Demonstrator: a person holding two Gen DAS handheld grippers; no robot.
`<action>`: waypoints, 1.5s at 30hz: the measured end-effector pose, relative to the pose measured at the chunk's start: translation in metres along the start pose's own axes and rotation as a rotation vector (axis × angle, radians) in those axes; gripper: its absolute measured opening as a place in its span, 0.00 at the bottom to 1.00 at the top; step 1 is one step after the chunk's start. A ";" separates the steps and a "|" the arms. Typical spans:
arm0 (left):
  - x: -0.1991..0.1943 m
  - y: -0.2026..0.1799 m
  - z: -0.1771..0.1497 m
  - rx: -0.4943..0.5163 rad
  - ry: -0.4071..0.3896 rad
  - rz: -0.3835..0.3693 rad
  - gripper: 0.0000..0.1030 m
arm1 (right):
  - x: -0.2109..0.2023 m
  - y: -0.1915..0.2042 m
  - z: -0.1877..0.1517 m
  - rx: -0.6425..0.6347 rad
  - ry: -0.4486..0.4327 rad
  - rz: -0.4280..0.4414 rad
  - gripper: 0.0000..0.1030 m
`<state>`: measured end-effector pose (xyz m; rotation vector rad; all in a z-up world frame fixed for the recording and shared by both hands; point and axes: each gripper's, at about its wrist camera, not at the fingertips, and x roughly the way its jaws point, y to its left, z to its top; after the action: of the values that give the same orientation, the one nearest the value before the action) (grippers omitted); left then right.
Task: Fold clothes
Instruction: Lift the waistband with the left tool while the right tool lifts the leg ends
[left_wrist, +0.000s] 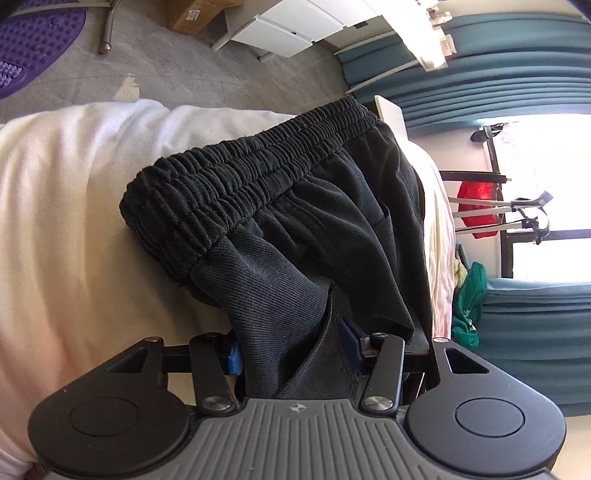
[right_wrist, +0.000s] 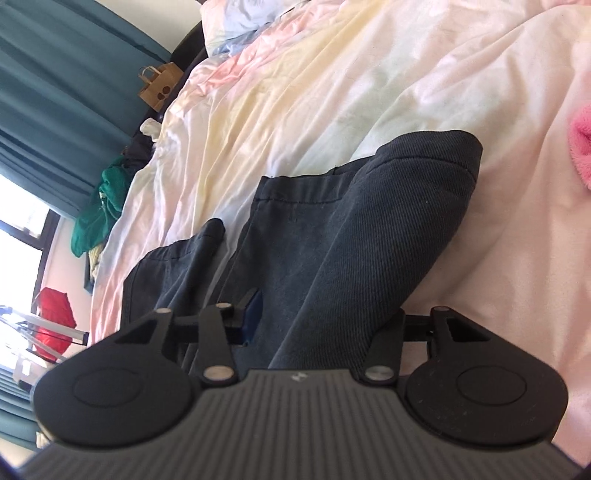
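We see the left gripper (left_wrist: 291, 354) clenched on a fold of the dark shorts (left_wrist: 295, 221), whose waistband runs toward one o'clock across the pale bedding (left_wrist: 74, 221). Our right gripper (right_wrist: 317, 321) grasps their hem at six o'clock.

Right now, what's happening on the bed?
A person with two handheld grippers is folding dark shorts on a pale bedsheet. The left gripper has fabric near the elastic waistband between its pads; the right gripper has the leg end. Both look clamped on the cloth, with no fold made yet.
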<state>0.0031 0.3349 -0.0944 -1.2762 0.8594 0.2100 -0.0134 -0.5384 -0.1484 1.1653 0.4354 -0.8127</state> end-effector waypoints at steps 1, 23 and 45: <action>0.001 0.001 0.000 -0.010 -0.001 0.007 0.49 | 0.001 -0.001 0.001 0.008 -0.003 -0.008 0.35; -0.080 -0.029 -0.038 0.244 -0.301 -0.264 0.03 | -0.051 0.004 0.008 0.010 -0.171 0.176 0.09; -0.073 -0.070 -0.011 0.200 -0.526 -0.200 0.02 | -0.035 0.076 0.000 -0.247 -0.183 0.262 0.09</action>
<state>-0.0115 0.3253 0.0059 -1.0404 0.2922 0.2764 0.0213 -0.5141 -0.0768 0.8872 0.2180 -0.6111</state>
